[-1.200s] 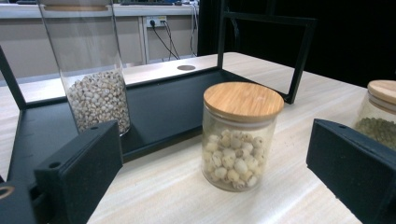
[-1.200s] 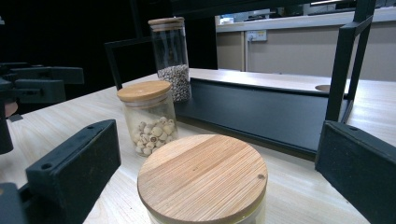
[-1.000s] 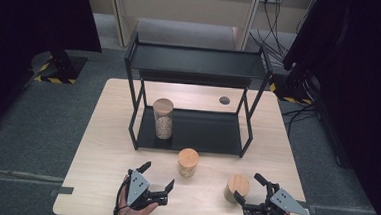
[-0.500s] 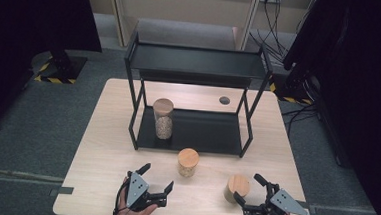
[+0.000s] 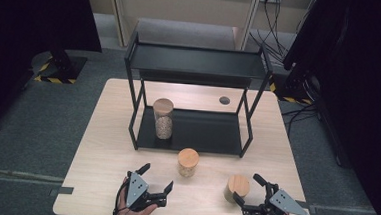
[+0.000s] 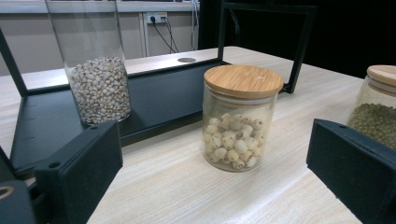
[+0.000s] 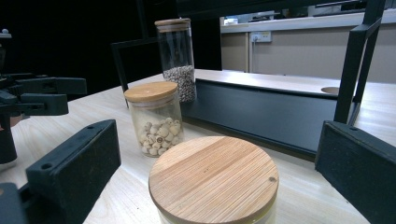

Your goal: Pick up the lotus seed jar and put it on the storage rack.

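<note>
Three glass jars with wooden lids stand on the light wood table (image 5: 101, 147). A tall jar of small pale seeds (image 5: 163, 118) (image 6: 95, 74) (image 7: 177, 58) sits on the lower tier of the black shelf (image 5: 202, 131). A short jar of white seeds (image 5: 188, 162) (image 6: 240, 119) (image 7: 156, 119) stands in front of the shelf. My left gripper (image 5: 158, 176) (image 6: 217, 186) is open and empty, aimed at that jar from a short way back. A short jar of green beans (image 5: 237, 188) (image 6: 380, 105) (image 7: 212, 182) sits between the jaws of my open right gripper (image 5: 246, 187) (image 7: 218, 140), which do not touch it.
The shelf's upper tier (image 5: 196, 60) overhangs the back half of the table. A round cable hole (image 5: 224, 100) lies behind the shelf. Both grippers sit near the table's front edge. My left gripper (image 7: 37, 98) shows at the left of the right gripper view.
</note>
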The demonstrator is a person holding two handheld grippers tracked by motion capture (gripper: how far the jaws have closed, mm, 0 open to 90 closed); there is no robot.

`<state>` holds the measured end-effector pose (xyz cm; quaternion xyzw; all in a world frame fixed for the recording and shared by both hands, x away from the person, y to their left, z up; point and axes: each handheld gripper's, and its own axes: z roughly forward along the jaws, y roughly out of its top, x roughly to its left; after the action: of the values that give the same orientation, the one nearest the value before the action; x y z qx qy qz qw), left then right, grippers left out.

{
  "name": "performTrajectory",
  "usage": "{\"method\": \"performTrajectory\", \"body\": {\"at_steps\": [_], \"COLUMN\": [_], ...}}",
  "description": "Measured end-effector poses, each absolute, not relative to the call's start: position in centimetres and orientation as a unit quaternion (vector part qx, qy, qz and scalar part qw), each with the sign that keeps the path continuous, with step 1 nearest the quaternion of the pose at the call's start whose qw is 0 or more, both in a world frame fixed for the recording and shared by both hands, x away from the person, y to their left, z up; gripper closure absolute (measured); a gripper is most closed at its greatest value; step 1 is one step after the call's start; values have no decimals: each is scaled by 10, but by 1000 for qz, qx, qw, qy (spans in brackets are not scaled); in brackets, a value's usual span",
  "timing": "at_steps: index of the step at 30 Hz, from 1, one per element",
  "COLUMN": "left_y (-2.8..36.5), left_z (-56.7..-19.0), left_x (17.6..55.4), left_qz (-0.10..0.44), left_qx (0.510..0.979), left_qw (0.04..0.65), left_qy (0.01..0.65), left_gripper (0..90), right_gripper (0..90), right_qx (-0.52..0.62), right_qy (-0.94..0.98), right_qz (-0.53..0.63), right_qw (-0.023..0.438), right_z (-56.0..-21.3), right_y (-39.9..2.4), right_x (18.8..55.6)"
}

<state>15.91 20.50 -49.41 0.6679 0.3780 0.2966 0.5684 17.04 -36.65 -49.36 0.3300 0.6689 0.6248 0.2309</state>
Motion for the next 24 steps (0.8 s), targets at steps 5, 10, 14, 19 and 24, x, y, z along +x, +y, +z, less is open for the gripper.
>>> {"method": "performTrajectory", "body": {"at_steps": [5, 10, 14, 19, 24], "left_y": [206, 206, 207, 207, 207], "left_z": [-494, -494, -494, -495, -495], "left_x": [159, 160, 160, 160, 159], "left_qz": [299, 297, 298, 299, 300], "left_qx": [667, 667, 667, 667, 666], "left_qw": [568, 568, 568, 567, 568], "left_qy": [379, 379, 379, 380, 380], "left_gripper": [30, 30, 30, 30, 30], "right_gripper": [5, 5, 5, 5, 6], "right_qx": [328, 327, 328, 322, 317], "right_qy": [669, 674, 672, 676, 678], "right_qz": [627, 624, 625, 625, 623], "right_qw": [229, 223, 224, 222, 227], "right_z": [-493, -492, -491, -489, -485], "right_y": [-365, -360, -357, -353, -351], "right_x": [170, 170, 170, 171, 170]}}
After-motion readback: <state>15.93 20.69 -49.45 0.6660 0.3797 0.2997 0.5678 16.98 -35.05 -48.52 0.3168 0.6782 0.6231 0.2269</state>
